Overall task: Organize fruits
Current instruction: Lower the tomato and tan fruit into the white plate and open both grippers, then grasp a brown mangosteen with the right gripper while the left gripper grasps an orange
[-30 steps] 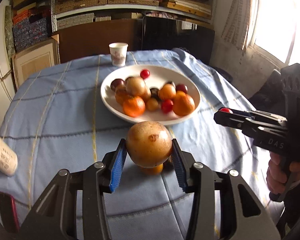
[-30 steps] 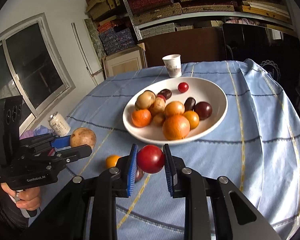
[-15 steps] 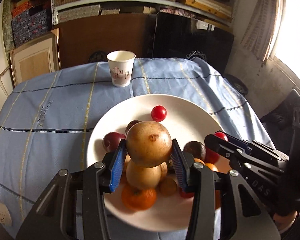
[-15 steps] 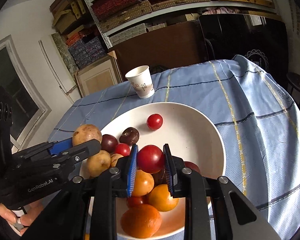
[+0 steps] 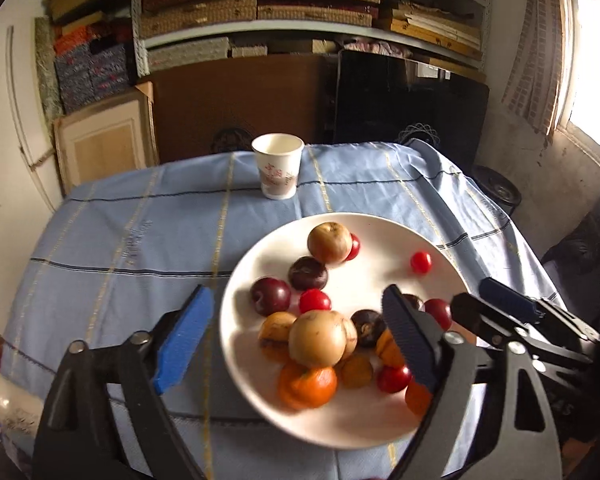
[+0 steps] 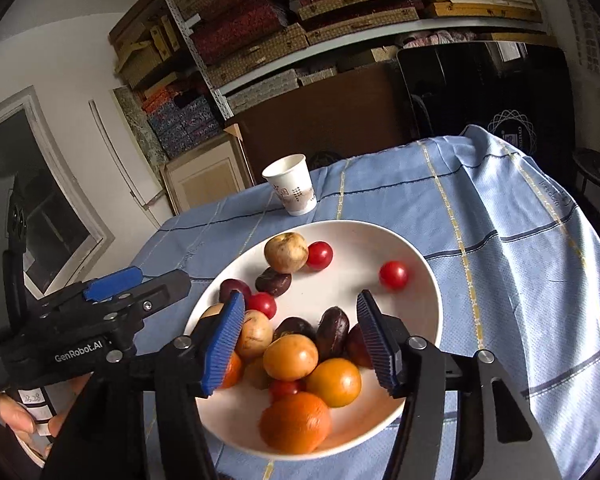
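A white plate (image 5: 364,420) (image 6: 420,272) holds several fruits: oranges, dark plums, red tomatoes and tan pears. A tan pear (image 5: 329,242) (image 6: 286,252) lies at the plate's far side beside a red tomato (image 6: 320,255). Another red tomato (image 5: 421,262) (image 6: 394,275) lies alone at the far right. My left gripper (image 5: 296,344) is open and empty above the plate's near left. My right gripper (image 6: 300,340) is open and empty above the fruit pile. Each gripper shows in the other's view, the right one (image 5: 504,304) and the left one (image 6: 116,280).
A white paper cup (image 5: 278,166) (image 6: 292,184) stands behind the plate on the blue checked tablecloth (image 5: 120,240) (image 6: 500,220). A can (image 5: 4,396) lies at the table's near left edge. Shelves with stacked boxes and a dark cabinet stand behind the table.
Both grippers opened over the plate. The tan pear left my left gripper and the red tomato left my right gripper; both fruits now lie at the plate's far side.
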`<state>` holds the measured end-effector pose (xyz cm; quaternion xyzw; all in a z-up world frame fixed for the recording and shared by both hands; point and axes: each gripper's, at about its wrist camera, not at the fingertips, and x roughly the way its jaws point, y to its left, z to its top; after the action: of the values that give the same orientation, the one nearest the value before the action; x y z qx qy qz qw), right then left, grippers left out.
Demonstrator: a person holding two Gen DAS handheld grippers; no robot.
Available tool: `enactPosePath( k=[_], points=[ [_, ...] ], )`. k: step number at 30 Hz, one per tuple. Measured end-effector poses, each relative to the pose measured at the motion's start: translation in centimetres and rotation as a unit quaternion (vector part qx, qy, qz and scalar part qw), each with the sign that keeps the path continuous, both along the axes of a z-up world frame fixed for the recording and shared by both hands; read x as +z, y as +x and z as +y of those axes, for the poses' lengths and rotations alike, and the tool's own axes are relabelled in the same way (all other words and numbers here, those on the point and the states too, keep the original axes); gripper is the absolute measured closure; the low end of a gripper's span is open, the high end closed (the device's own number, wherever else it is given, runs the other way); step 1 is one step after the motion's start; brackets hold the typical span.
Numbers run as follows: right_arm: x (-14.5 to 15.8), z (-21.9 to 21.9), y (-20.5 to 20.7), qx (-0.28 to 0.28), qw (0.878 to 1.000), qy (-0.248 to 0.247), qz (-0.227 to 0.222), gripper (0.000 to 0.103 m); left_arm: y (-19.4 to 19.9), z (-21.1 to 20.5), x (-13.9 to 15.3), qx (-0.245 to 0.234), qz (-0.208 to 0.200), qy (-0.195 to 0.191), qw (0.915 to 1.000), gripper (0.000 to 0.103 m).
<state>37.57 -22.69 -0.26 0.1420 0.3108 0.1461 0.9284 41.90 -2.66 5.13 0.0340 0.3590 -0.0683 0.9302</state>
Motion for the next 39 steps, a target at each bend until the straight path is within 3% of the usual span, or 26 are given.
enactPosePath(
  k=[6, 9, 17, 20, 23, 28, 39],
  points=[
    [1.0, 1.1, -5.4, 0.007, 0.999, -0.020, -0.043, 0.037, -6.1, 1.4, 0.6, 0.021, -0.030, 0.026, 0.9990, 0.006],
    [0.7, 1.7, -6.9, 0.022, 0.999, -0.017, -0.035, 0.037, -8.7, 2.9, -1.0, 0.026, -0.015, 0.021, 0.9993, 0.005],
    [-0.8, 4.5, -8.8, 0.046, 0.994, -0.089, -0.036, 0.037, -11.3, 8.5, -7.2, 0.084, 0.042, -0.005, 0.9956, 0.005],
    [-1.3, 5.5, -9.6, 0.056, 0.990, -0.122, -0.037, 0.039, -11.4, 10.1, -8.0, 0.106, 0.061, -0.040, 0.9917, 0.005],
    [-2.1, 5.8, -9.6, 0.076, 0.990, -0.116, -0.011, 0.043, -12.1, 10.5, -7.7, 0.110, 0.047, -0.051, 0.9915, 0.005],
    [-3.5, 6.4, -9.2, 0.097, 0.987, -0.124, 0.032, 0.045, -12.5, 9.6, -7.0, 0.122, 0.016, -0.003, 0.9923, 0.005],
    [-5.7, 8.5, -9.7, 0.168, 0.966, -0.175, 0.086, 0.045, -11.5, 11.2, -7.1, 0.138, 0.046, -0.049, 0.9881, 0.005]
  ],
)
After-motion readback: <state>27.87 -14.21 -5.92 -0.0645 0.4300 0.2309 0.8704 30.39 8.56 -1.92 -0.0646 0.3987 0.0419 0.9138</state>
